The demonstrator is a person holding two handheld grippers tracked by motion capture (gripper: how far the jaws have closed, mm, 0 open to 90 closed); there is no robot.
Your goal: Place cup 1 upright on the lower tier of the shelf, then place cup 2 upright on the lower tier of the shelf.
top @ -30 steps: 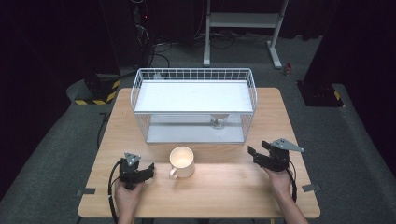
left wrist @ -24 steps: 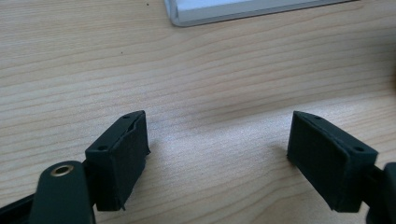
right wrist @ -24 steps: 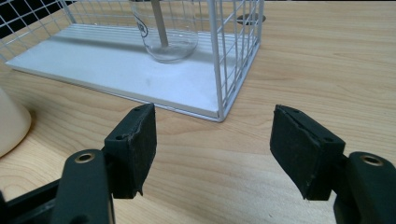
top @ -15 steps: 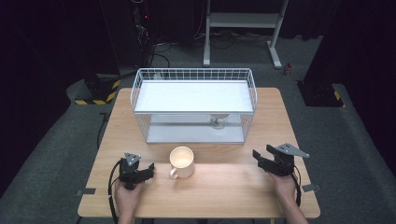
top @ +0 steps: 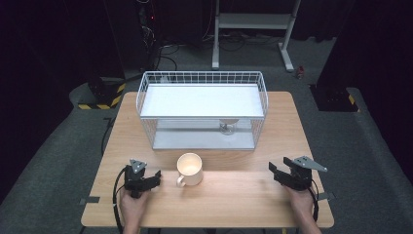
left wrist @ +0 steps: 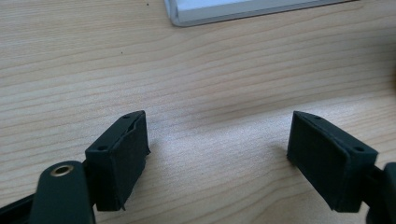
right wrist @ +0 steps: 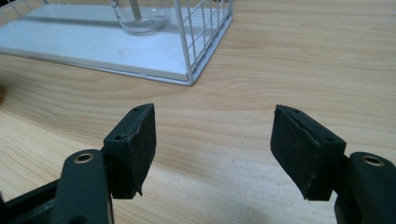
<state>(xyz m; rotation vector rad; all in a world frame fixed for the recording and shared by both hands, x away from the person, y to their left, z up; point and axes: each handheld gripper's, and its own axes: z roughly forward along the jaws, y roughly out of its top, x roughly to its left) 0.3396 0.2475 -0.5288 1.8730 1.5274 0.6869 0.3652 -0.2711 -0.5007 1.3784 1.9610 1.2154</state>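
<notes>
Cream mug (top: 189, 168), unmarked, between open tongs

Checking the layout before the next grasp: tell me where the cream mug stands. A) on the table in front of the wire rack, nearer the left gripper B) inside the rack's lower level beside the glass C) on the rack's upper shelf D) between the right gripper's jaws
A: the cream mug stands on the wooden table in front of the wire rack, close to the left gripper, held by neither.

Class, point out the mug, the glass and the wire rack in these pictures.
mug (top: 189, 165), high view, on its pale inside.
glass (right wrist: 141, 16), right gripper view, on its clear wall.
wire rack (top: 202, 74), high view, on its back rim.
</notes>
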